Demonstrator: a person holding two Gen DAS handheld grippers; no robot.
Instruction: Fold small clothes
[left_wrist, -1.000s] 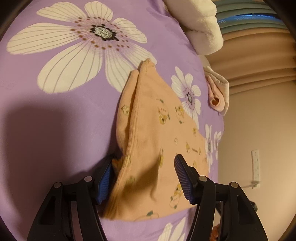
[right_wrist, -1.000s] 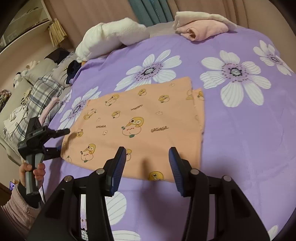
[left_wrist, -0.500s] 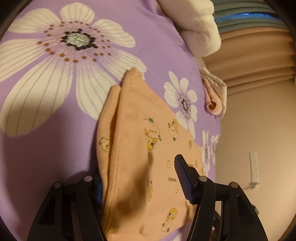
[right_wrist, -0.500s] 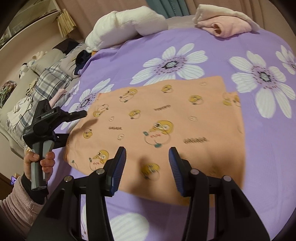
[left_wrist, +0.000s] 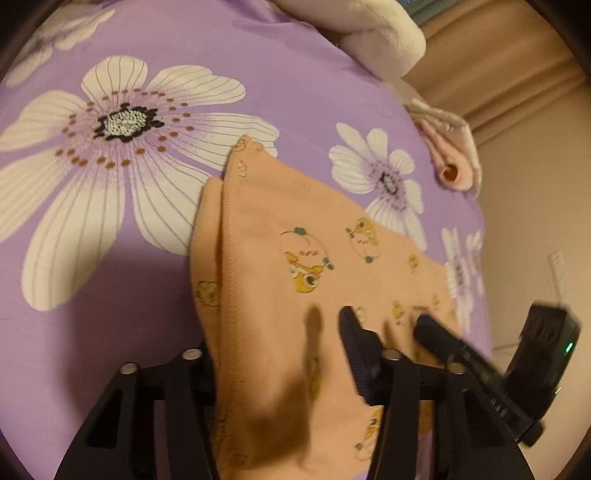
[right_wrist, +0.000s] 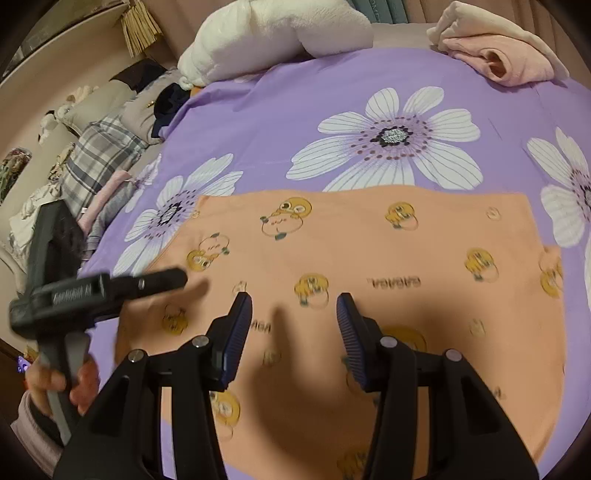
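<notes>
An orange garment with yellow duck prints (right_wrist: 369, 258) lies flat on the purple flowered bedspread (right_wrist: 295, 110). In the left wrist view the garment (left_wrist: 295, 295) fills the space between the fingers; its stitched edge runs up the left. My left gripper (left_wrist: 280, 354) is open over the garment's end, and the cloth hides its left fingertip. My right gripper (right_wrist: 293, 321) is open low over the garment's near part. The left gripper (right_wrist: 147, 284) shows in the right wrist view at the garment's left edge; the right gripper (left_wrist: 480, 362) shows in the left wrist view.
A folded pink garment (right_wrist: 502, 59) and a white plush pillow (right_wrist: 273, 33) lie at the far side of the bed. A plaid cloth and a pile of clothes (right_wrist: 99, 155) lie off the bed at the left. A wall with a socket (left_wrist: 557, 266) stands beyond the bed.
Both grippers have moved in over the orange garment, which looks larger in both views. The right gripper has come into the left wrist view. Both stay open.
</notes>
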